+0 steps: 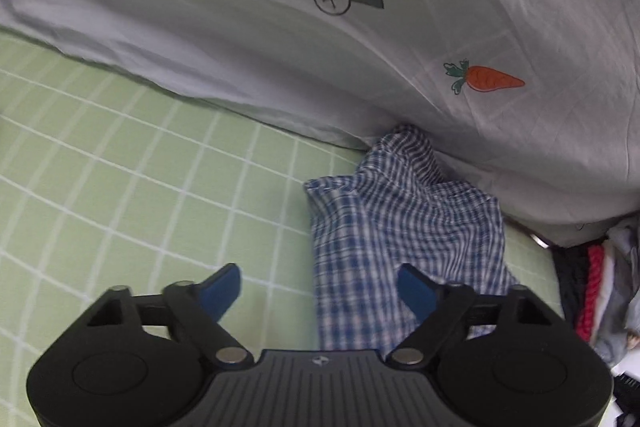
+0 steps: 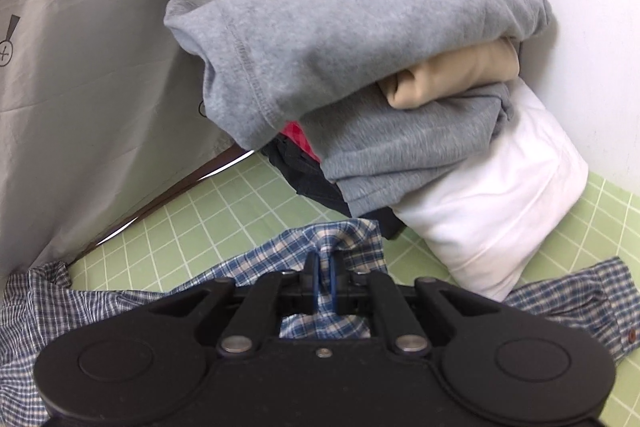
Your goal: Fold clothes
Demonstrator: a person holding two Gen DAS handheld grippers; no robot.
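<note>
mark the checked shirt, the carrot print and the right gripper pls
checked shirt [image 1: 404, 227], left wrist view, on the crumpled middle of the cloth.
carrot print [image 1: 494, 79], left wrist view, on the orange body.
right gripper [image 2: 325, 273], right wrist view, between the fingertips shut on shirt cloth.

Green grid mat [image 1: 120, 155], carrot-print sheet [image 1: 280, 47]

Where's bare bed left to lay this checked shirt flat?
Bare green grid sheet lies open left of the checked shirt, below the grey quilt's edge, under the open left gripper. Crowded on the right: the clothes pile fills it, close behind the right gripper, shut on the shirt.
</note>
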